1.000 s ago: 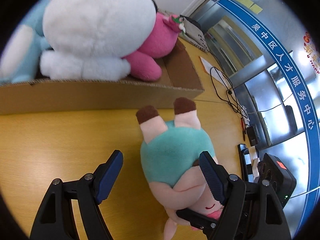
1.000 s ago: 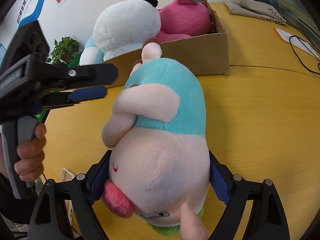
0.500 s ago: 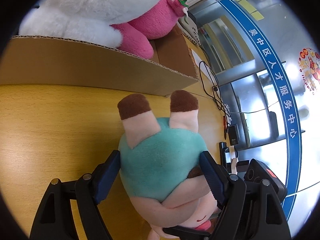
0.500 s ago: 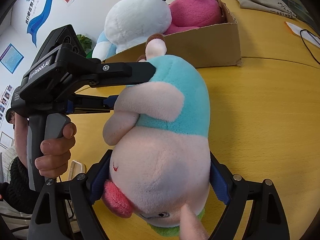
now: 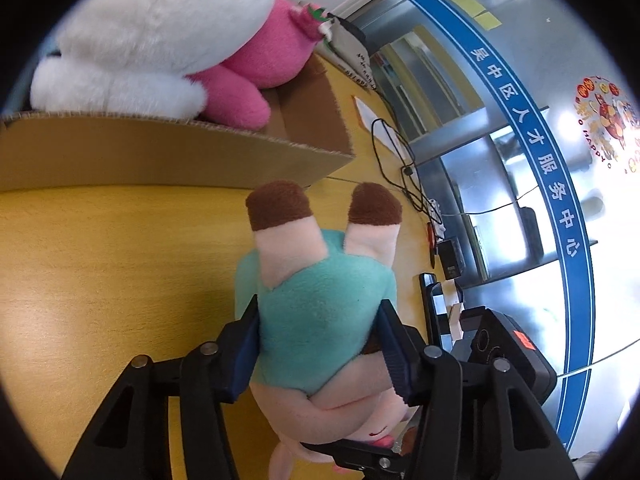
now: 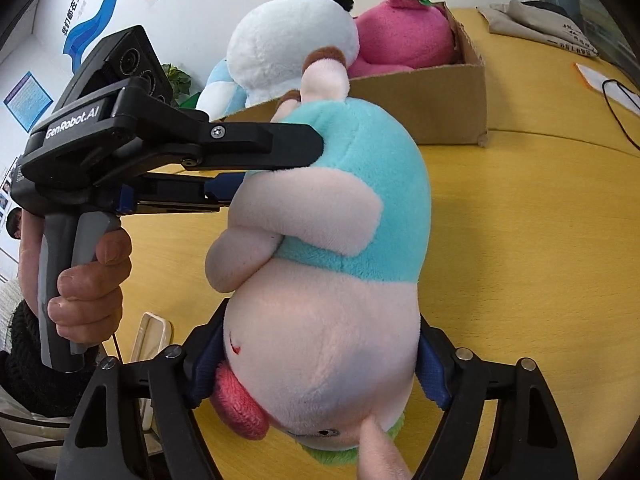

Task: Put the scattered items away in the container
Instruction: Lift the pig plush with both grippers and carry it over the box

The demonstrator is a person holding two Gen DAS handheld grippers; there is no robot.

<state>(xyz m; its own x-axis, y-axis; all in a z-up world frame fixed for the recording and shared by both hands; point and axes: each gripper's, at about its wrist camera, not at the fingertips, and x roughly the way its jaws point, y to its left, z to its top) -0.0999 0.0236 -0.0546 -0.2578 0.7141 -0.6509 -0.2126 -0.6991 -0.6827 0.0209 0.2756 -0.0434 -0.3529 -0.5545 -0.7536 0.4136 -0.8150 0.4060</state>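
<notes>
Your left gripper (image 5: pixel 318 354) closes its jaws on the teal body of the pig plush (image 6: pixel 332 264) while your right gripper (image 6: pixel 316 360), also closing, clamps its pink head, the toy lying on the yellow table (image 6: pixel 520 240) near the cardboard box (image 6: pixel 440 96) holding 3 plush toys.

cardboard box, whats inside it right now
The cardboard box holds a big white plush and a pink plush. A light blue plush shows at its far end. The toys cover the box's bottom, so anything beneath them stays hidden.
</notes>
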